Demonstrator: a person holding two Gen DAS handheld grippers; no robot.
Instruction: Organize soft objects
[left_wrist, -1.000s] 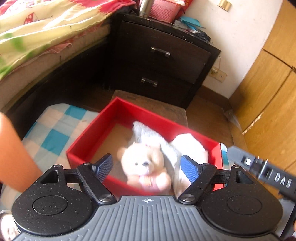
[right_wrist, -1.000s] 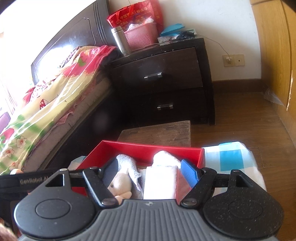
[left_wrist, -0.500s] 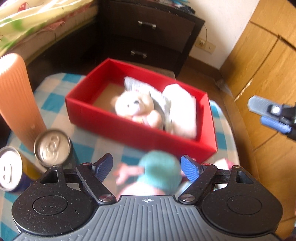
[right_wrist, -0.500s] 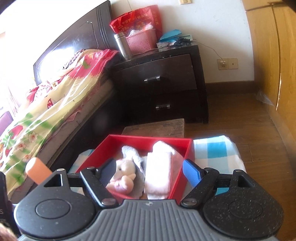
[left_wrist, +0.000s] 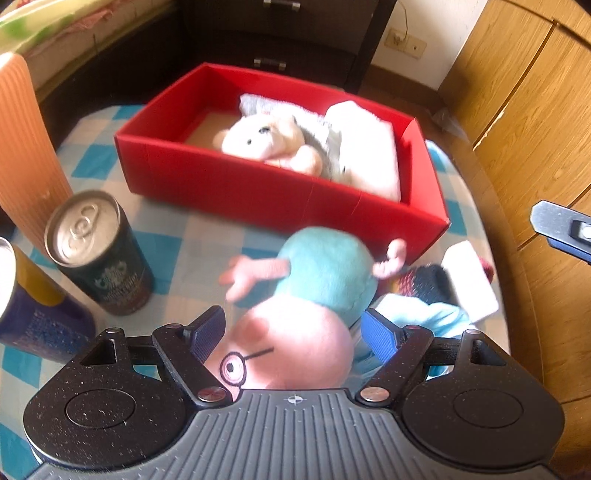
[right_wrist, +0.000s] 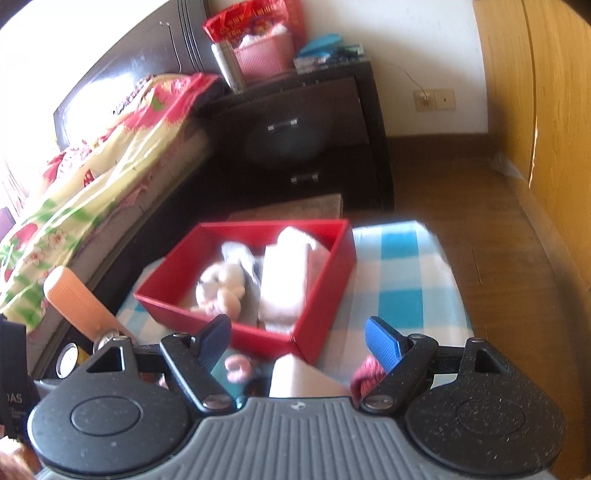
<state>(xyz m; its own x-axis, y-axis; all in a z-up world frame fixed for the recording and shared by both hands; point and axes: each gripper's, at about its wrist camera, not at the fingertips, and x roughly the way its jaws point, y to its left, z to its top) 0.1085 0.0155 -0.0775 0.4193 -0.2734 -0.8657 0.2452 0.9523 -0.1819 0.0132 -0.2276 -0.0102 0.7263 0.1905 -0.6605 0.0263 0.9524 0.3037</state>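
A red box on the checked tablecloth holds a white teddy bear, a grey cloth and a folded white towel; it also shows in the right wrist view. A pig plush with a pink head and teal body lies in front of the box. My left gripper is open, its fingers on either side of the pig's head. My right gripper is open and empty, held above the table's near right part, over a white block and red knit item.
A dark drink can, a purple-yellow can and an orange ribbed cup stand at the left. A dark sock, the white block and light blue cloth lie at the right. Nightstand and bed stand behind.
My left gripper pulled back from over the red box and came down around the pig plush's head. My right gripper drew back and up, away from the box.
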